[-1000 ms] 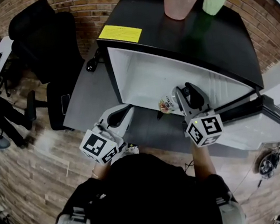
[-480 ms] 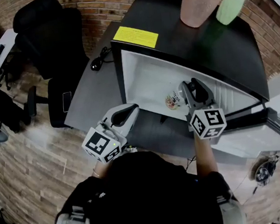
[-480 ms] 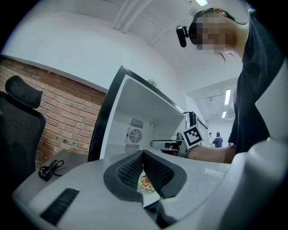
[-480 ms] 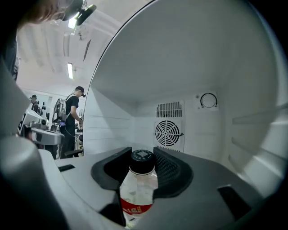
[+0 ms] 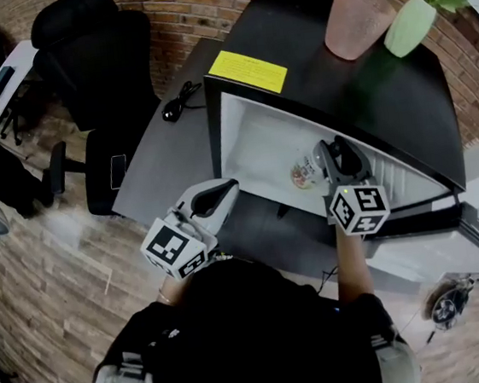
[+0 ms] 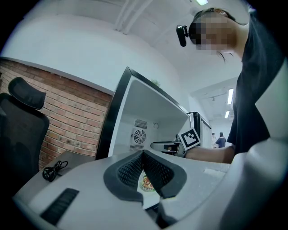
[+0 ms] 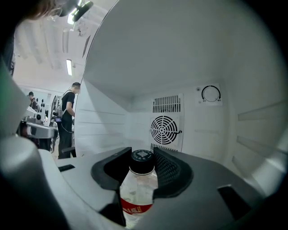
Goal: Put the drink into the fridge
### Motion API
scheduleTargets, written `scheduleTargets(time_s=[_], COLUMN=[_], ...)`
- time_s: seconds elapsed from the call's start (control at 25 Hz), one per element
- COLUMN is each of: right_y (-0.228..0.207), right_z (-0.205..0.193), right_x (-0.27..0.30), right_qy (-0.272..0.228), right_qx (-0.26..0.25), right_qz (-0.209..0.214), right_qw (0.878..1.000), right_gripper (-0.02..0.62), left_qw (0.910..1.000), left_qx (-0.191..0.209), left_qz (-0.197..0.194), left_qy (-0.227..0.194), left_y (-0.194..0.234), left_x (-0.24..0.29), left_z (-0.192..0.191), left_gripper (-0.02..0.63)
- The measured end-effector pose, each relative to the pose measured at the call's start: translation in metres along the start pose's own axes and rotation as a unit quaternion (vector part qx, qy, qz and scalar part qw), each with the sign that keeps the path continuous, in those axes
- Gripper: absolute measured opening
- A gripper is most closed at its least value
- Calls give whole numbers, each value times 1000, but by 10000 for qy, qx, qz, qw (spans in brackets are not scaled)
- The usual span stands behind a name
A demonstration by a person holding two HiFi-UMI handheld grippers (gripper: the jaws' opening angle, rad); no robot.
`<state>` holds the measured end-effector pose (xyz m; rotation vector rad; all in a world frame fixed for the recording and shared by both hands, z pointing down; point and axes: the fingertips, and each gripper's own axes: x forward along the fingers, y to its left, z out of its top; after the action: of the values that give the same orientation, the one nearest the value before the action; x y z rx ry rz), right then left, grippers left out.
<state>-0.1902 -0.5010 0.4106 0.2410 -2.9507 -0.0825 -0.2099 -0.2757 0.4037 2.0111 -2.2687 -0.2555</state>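
The drink is a clear bottle (image 7: 137, 188) with a black cap and a red label. My right gripper (image 7: 143, 155) is shut on it just below the cap. In the head view the bottle (image 5: 306, 173) and right gripper (image 5: 328, 152) are at the mouth of the black mini fridge (image 5: 340, 89), inside its white cavity. The fridge's back wall with a round fan grille (image 7: 165, 130) lies straight ahead of the bottle. My left gripper (image 5: 220, 190) hangs in front of the fridge's left edge, jaws shut with nothing held (image 6: 143, 155).
The fridge door (image 5: 433, 229) stands open to the right. A pink cup (image 5: 357, 18) and a green vase (image 5: 412, 25) stand on the fridge top, beside a yellow sticker (image 5: 247, 71). A grey table with a cable (image 5: 179, 101) and a black office chair (image 5: 92, 66) are to the left.
The right gripper has carried the bottle a little deeper into the fridge opening. The left gripper has stayed almost where it was.
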Motion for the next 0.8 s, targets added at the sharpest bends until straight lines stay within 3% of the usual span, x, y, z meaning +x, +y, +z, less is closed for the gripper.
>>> scheduleTargets(time_s=[0.8], right_y=[-6], right_z=[-7], right_x=[6], right_qy=[37], right_qx=[-70], right_qz=[9], right_qw=[10000], right_gripper=[150], left_qw=[9999], left_qx=[-36], left_qz=[121], left_qy=[30], left_y=[0], left_x=[0], left_z=[-3], left_gripper=[-3])
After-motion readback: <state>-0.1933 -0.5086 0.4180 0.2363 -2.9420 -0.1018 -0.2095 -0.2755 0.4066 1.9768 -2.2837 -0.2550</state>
